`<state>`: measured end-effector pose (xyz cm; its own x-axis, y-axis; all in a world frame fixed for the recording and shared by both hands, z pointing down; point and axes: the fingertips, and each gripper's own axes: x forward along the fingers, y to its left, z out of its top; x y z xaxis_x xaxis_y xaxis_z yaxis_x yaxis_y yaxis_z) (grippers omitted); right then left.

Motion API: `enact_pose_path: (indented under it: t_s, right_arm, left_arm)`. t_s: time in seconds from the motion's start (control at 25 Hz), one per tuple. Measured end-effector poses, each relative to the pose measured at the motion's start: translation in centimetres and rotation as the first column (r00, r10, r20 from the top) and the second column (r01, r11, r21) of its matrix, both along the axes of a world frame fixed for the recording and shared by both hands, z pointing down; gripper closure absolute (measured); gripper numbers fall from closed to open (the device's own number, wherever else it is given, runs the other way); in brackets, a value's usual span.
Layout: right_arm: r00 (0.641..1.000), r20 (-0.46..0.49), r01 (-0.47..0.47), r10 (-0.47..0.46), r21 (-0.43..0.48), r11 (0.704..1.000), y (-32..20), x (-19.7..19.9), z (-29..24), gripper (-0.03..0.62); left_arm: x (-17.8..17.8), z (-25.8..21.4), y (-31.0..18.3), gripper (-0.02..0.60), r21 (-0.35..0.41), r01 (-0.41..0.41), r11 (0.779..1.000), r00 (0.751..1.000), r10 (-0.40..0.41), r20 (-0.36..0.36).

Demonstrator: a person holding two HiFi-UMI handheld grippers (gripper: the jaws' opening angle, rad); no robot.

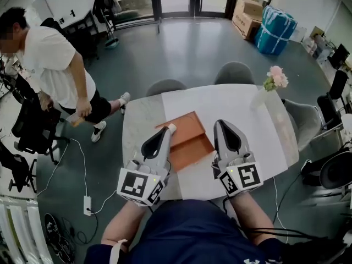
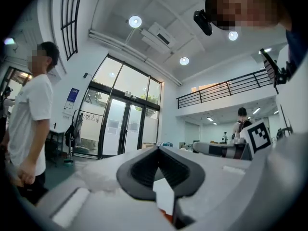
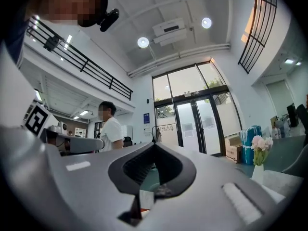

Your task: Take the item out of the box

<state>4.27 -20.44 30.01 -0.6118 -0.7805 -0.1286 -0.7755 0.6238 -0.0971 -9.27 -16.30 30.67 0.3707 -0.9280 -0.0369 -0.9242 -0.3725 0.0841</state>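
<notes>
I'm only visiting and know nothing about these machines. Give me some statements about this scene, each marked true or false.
1. A flat orange-brown cardboard box lies on the pale table in front of the seated person. True.
2. The pink flowers stand inside that box. False: they stand at the table's far edge, apart from it.
3. The left claw has its jaws spread wide. False: they are shut together.
4. A person in a white T-shirt stands on the floor to the table's left. True.
</notes>
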Motion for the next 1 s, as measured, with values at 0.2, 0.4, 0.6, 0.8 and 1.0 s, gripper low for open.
enact_pose_path:
  t_s: [0.2,0.4,0.6,0.8,1.0]
  right_arm:
    - [1.000,-0.018,-0.003,0.003,-0.020,1.000,-0.6,0.3,0.8,0.592]
    - [1.000,-0.024,-0.007,0.006,-0.035,0.999,-1.1,0.1,1.4,0.592]
    - [1.000,-0.015,0.012,-0.013,-0.039,0.999,-1.5,0.0,1.5,0.592]
    - [1.000,-0.013,0.024,-0.025,-0.048,0.999,-1.9,-0.3,1.9,0.592]
    - [0.999,-0.006,0.037,-0.038,-0.055,0.998,-2.0,-0.3,2.0,0.592]
  left_arm:
    - [0.3,0.9,-0.8,0.578,-0.019,0.005,1.000,1.000,-0.005,0.005]
    - [-0.2,1.6,-1.2,0.578,-0.038,0.011,0.999,1.000,-0.011,0.004]
    - [-0.5,1.9,-1.7,0.578,-0.050,0.022,0.998,1.000,-0.022,0.008]
    - [-0.7,2.5,-2.2,0.580,-0.062,0.028,0.998,1.000,-0.027,0.013]
    - [-0.8,2.6,-2.4,0.580,-0.067,0.034,0.997,0.999,-0.032,0.019]
